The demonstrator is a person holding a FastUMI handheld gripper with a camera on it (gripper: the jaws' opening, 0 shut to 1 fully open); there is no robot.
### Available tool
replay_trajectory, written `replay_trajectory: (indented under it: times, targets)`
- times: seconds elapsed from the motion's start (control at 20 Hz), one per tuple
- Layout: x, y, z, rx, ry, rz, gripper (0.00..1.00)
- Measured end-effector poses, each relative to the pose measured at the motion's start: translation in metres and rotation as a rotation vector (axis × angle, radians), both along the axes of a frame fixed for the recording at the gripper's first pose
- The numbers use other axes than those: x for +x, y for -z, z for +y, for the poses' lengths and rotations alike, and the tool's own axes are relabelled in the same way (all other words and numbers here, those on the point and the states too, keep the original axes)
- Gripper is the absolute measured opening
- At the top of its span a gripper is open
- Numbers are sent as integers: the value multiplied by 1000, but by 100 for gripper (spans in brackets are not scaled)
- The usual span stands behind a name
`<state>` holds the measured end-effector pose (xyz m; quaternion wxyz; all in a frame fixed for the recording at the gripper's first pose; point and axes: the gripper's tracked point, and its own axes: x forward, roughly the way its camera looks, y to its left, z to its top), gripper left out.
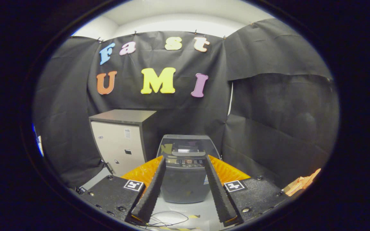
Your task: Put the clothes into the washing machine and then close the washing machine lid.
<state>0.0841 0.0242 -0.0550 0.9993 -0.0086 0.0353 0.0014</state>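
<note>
Wide apart and empty, my gripper's (pixel 184 189) jaws frame the washing machine (pixel 185 173) beyond, beside a grey cabinet (pixel 120 144).

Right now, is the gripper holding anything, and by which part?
Nothing is held. The gripper is open, its fingers spread wide with only air between them; the washing machine stands beyond them.

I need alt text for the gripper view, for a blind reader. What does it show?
The open gripper points at a dark washing machine standing beyond its fingers, lid raised. A beige cabinet stands beside it; cables lie on the floor.
</note>
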Motion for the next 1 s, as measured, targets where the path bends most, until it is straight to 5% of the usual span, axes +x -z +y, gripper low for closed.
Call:
replay_trajectory:
  times: [0.15,1.0]
  targets:
    - [-17,-9,-11,1,25,-33,100]
    - [-54,-17,0,13,-7,-55,100]
